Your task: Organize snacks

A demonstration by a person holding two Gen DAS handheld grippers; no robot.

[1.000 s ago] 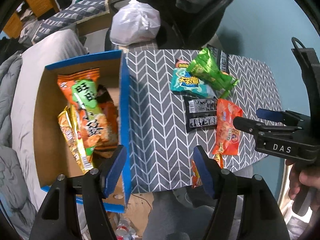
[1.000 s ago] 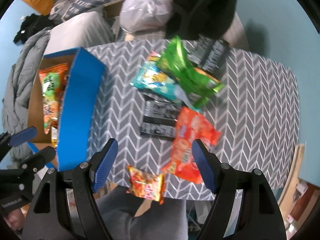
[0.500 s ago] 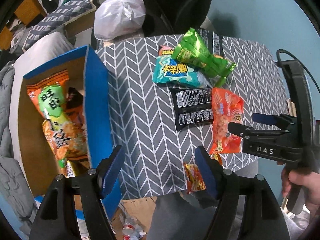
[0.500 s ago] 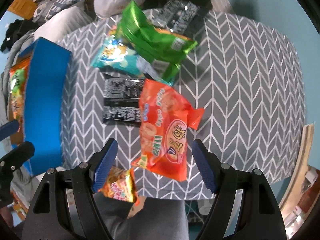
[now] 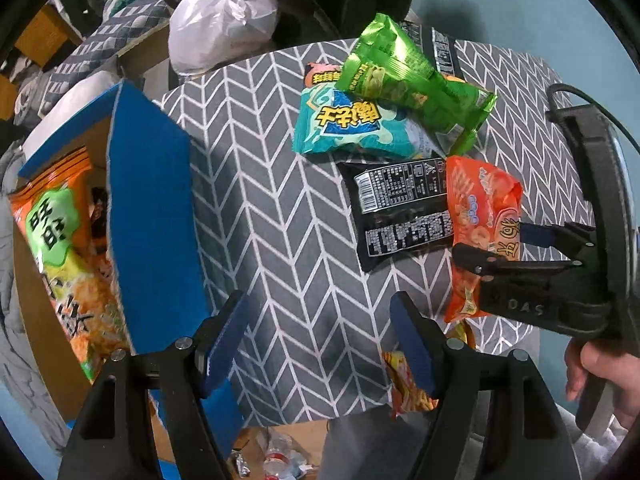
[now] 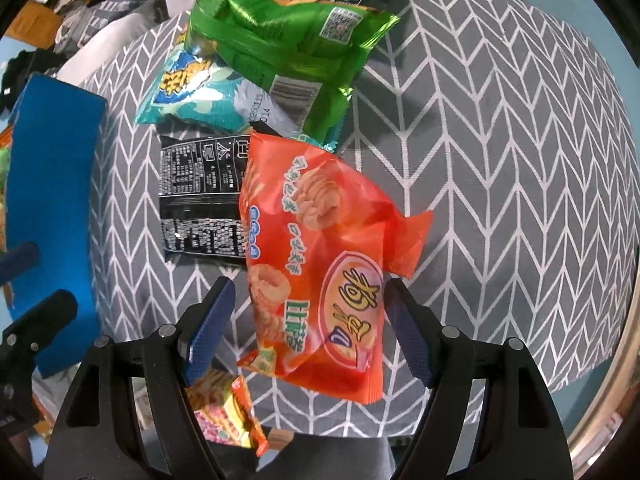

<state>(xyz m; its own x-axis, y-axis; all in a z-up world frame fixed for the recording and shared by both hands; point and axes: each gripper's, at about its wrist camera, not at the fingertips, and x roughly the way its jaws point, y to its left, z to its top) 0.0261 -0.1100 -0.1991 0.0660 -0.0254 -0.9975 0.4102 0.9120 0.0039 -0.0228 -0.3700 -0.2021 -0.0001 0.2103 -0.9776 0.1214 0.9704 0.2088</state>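
As both grippers are lowered, right gripper (image 6: 306,328) is now spread, empty, astride orange packet (image 6: 316,264); left gripper (image 5: 320,344) is released beside it.

Both tools pointing down, left tool (image 5: 320,340) and right tool (image 6: 306,330) gaping.

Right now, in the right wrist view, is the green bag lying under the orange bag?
No, the green bag lies farther up the table, partly on the blue bag, apart from the orange bag.
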